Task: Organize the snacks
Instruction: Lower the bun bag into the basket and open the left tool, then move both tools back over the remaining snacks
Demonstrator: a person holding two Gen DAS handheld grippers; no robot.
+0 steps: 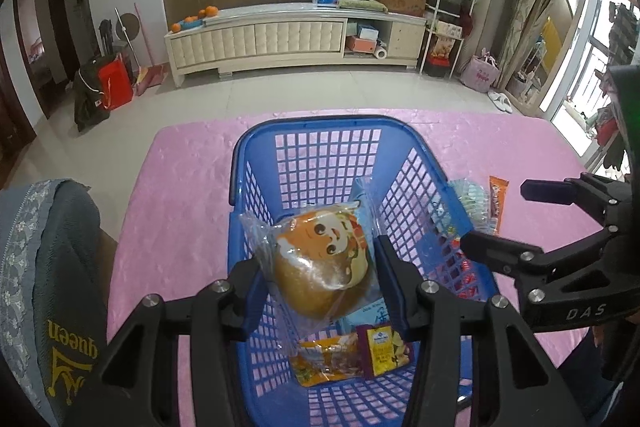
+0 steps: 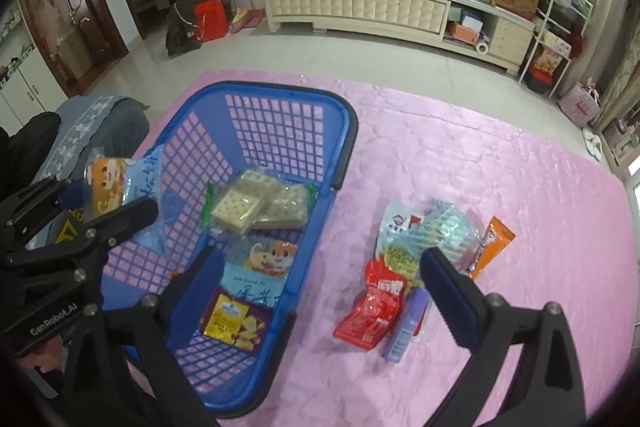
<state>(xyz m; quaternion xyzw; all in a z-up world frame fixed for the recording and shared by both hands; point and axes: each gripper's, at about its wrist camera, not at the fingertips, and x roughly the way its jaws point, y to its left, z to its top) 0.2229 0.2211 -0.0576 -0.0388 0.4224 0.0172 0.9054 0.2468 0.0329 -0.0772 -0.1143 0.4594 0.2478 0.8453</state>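
A blue plastic basket [image 1: 320, 125] stands on the pink table. My left gripper [image 1: 320, 283] is shut on a clear packet with a round bun [image 1: 320, 267] and a cartoon face, held above the basket. Below it lie a yellow-and-purple packet [image 1: 384, 347] and an orange one. In the right wrist view the basket [image 2: 280, 95] holds cracker packs [image 2: 248, 203], a squirrel-print packet [image 2: 268, 255] and the purple packet [image 2: 234, 319]. My right gripper [image 2: 320, 263] is open and holds nothing. It spans the basket's right wall and a snack pile: red packet [image 2: 372, 311], orange stick [image 2: 490, 247], clear wafer bag [image 2: 440, 227].
The pink tablecloth [image 2: 500, 167] runs right and far of the basket. A chair with a grey lace-trimmed cover [image 1: 40, 267] stands at the table's left side. The left gripper [image 2: 106, 203] hangs over the basket's left part. Tiled floor and a cream cabinet [image 1: 280, 39] lie beyond.
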